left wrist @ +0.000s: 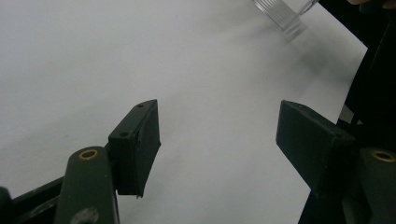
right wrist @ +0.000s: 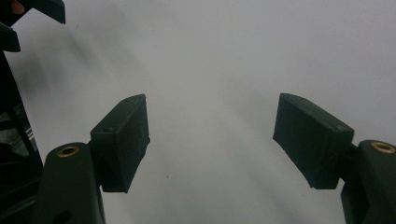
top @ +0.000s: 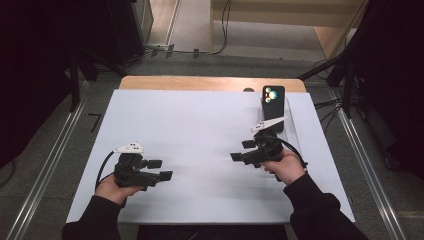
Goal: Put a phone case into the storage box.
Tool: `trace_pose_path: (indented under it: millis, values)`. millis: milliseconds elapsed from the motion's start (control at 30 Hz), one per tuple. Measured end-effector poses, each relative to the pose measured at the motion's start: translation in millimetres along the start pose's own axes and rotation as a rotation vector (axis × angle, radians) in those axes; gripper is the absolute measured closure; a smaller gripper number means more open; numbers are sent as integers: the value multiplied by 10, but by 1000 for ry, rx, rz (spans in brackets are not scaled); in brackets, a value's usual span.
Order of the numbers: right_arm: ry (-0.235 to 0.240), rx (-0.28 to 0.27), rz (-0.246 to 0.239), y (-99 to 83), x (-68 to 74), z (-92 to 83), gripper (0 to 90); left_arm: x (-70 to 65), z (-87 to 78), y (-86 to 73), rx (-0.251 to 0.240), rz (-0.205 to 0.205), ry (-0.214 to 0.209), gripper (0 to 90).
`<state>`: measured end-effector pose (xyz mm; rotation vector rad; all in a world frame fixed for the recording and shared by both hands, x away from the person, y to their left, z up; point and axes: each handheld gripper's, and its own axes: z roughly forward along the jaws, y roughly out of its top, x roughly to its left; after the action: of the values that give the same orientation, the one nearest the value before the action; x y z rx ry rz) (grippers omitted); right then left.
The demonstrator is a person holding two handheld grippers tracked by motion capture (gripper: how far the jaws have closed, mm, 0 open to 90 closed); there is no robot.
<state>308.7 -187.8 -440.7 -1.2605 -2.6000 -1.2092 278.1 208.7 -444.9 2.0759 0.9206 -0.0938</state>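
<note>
phone (top: 273, 106) stands at the far right of the worktop (top: 190, 125), back face and camera lenses toward the person, leaning in a clear stand (top: 295, 131) whose ribbed corner shows at the top of the left tool's view (left wrist: 280, 11). the worktop's white sheet is bare elsewhere. the phone's long axis runs away from the person, roughly upright and tilted back.

right tool (top: 243, 150) sits just in front of the phone and slightly to its left, jaws spread with nothing between them, pointing leftward across the sheet rather than at the phone. left tool (top: 161, 170) rests well apart, over the near-left part of the sheet, jaws likewise spread and empty.

the right hand is plainly nearer; i judge a reach for the phone would need that tool to swing toward the far right.
</note>
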Motion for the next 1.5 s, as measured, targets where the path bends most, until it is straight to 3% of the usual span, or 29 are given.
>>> trace_pose_path:
  millis: [367,933,1500]
  values:
    - [-2,33,-27,-214,12,-30,248,-8,-7,-26,4,1,-8,307]
    - [32,63,-53,-529,-1,-157,248,-18,-26,-75,19,0,-10,307]
    - [5,57,-19,-776,-85,-309,248,-39,-10,-144,35,5,-23,292]
